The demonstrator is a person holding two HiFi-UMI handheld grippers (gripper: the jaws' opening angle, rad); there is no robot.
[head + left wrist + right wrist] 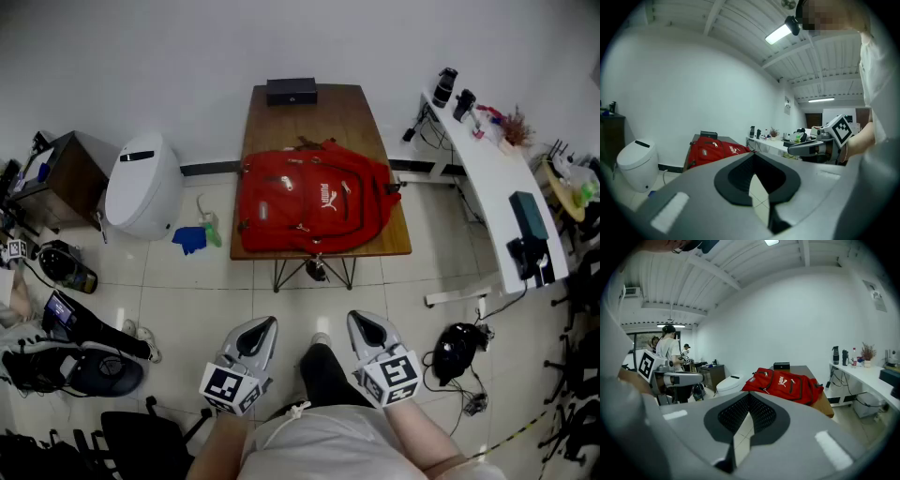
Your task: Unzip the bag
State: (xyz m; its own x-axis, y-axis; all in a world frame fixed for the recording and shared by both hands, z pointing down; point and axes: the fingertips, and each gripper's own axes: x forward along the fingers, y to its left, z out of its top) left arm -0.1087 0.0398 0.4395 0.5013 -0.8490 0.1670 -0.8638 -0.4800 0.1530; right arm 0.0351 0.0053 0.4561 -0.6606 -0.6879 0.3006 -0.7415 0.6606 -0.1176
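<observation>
The left gripper (pixel 268 324) and the right gripper (pixel 359 321) are held side by side above the tiled floor (pixel 187 291), each with its 2 jaws pressed together on nothing. Well ahead, the red bag (pixel 314 199) is laid on the wooden table (pixel 347 112).

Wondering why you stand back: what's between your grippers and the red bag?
Head view: floor tiles and the table's front edge and legs, between left gripper, right gripper and red bag.
</observation>
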